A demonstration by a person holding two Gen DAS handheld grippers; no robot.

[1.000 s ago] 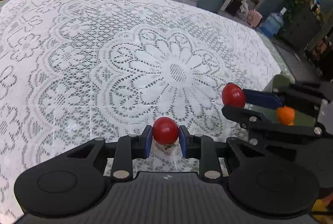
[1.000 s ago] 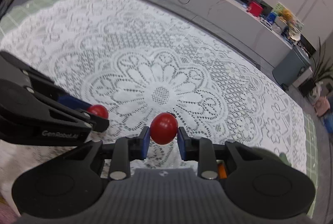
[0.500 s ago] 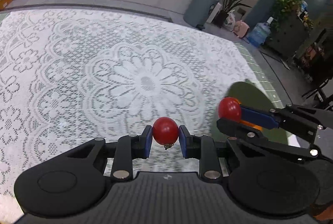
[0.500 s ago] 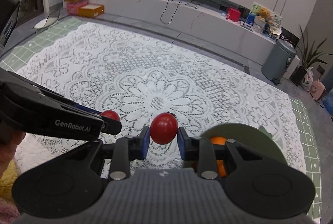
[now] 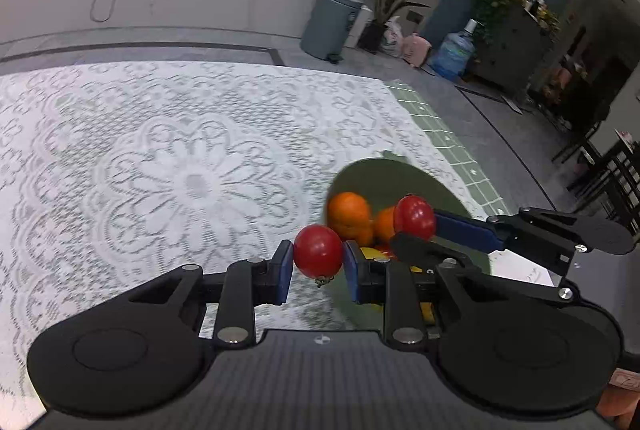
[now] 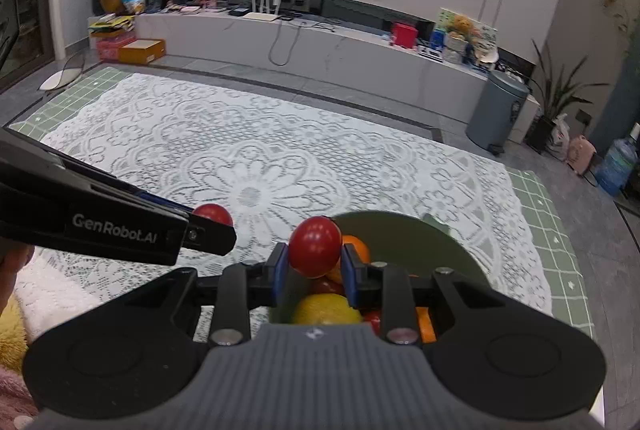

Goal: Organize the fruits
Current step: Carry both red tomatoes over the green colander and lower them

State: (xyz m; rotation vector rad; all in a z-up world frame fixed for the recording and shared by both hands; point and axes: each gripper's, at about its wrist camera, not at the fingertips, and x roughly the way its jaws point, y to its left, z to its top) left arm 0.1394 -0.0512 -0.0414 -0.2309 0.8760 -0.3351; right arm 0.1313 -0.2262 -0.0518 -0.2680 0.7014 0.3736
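My left gripper [image 5: 318, 266] is shut on a red cherry tomato [image 5: 318, 250], held just left of the green plate [image 5: 400, 176]. My right gripper [image 6: 314, 264] is shut on a second red tomato [image 6: 315, 246], held over the plate [image 6: 420, 234]. In the left wrist view the right gripper's tomato [image 5: 414, 217] hangs above the plate beside two oranges [image 5: 350, 212]. In the right wrist view the left gripper's tomato [image 6: 212, 212] shows at the left. The plate holds oranges [image 6: 356, 248], a yellow fruit [image 6: 326, 310] and red fruit, partly hidden by the fingers.
A white lace cloth [image 6: 240, 158] over a green grid mat [image 6: 548, 230] covers the surface. A grey bin [image 6: 500, 116], a potted plant [image 6: 554, 110] and a water bottle [image 6: 618, 164] stand beyond the right edge. A long white TV console [image 6: 320, 50] runs behind.
Both grippers have risen and moved right toward the green plate, each still holding its tomato. The plate and its fruit have come into full view.
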